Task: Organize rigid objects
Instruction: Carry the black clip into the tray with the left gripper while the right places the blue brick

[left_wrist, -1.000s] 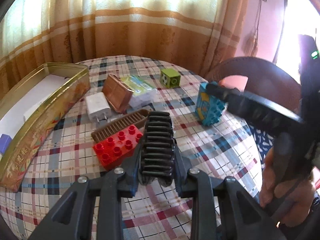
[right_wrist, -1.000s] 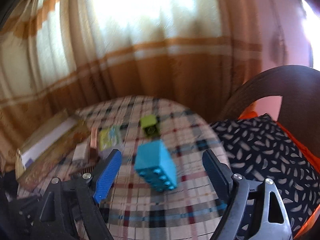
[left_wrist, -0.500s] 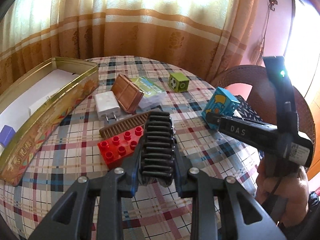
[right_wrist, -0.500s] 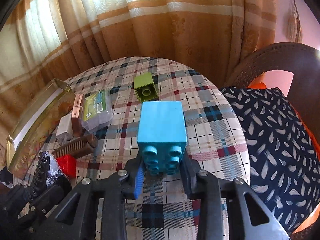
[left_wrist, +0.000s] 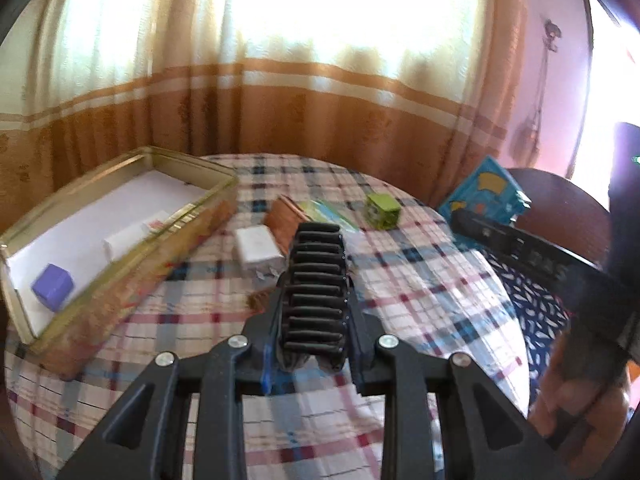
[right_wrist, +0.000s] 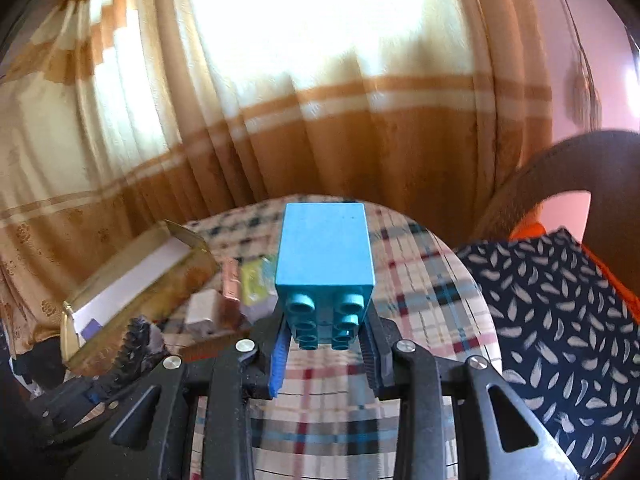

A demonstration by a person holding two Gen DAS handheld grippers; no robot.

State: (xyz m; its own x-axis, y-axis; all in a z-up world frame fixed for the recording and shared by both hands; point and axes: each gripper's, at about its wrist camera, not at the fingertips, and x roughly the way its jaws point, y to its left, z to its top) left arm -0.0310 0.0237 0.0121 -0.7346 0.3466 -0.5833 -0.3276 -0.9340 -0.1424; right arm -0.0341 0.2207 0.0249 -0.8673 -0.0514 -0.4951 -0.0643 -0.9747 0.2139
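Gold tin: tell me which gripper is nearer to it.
Left. The left gripper, shut on a black ribbed clip, is just right of the gold tin. The right gripper, holding the blue block, is further right, beyond the left one.

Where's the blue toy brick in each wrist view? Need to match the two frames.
Left wrist: blue toy brick at right, above the table edge, on the tip of the right hand-held gripper.
Right wrist: centre, clamped between the hand-held gripper's fingers, studs toward the camera.
Shared landmark: gold tin box, at left in both.
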